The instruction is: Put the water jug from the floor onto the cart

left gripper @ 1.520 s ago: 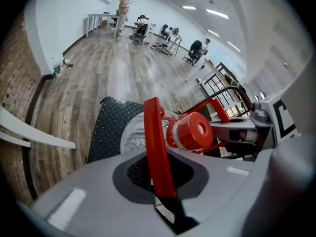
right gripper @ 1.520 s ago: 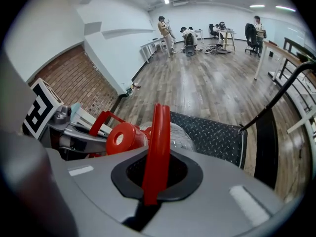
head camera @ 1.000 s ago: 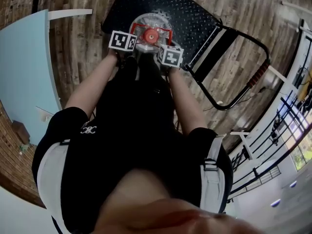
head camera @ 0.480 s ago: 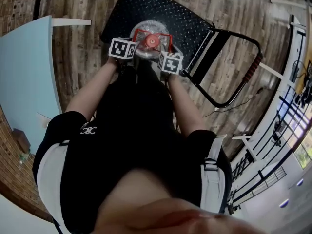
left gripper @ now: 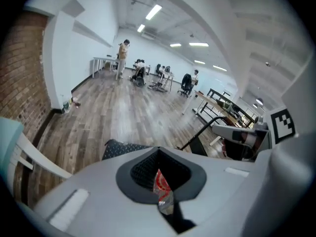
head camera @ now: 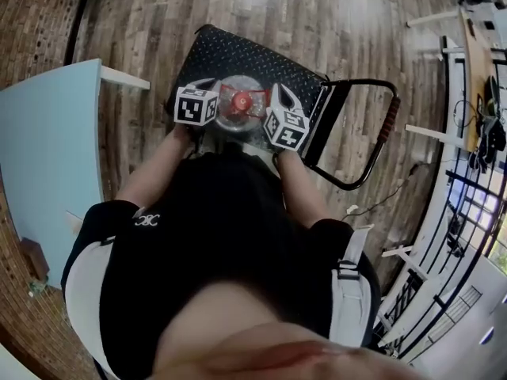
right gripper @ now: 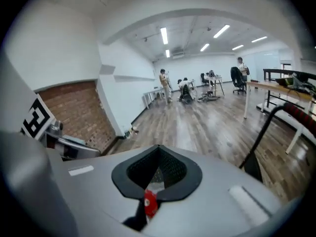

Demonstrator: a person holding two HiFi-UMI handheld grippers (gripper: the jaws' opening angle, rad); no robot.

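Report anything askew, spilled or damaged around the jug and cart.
Nothing stands out. The water jug stands upright on the cart deck, red cap on, and no water shows on the deck or the wood floor around it.

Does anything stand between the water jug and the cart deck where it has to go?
Nothing visible does. The water jug already stands upright on the black deck of the cart, near the deck's edge closest to the person.

Reaching forward-down: left arm (head camera: pixel 154 172), right arm (head camera: pixel 295 184). left gripper (head camera: pixel 207 82), right gripper (head camera: pixel 283 95) side by side, apart; jaws just closed, together, nothing between.
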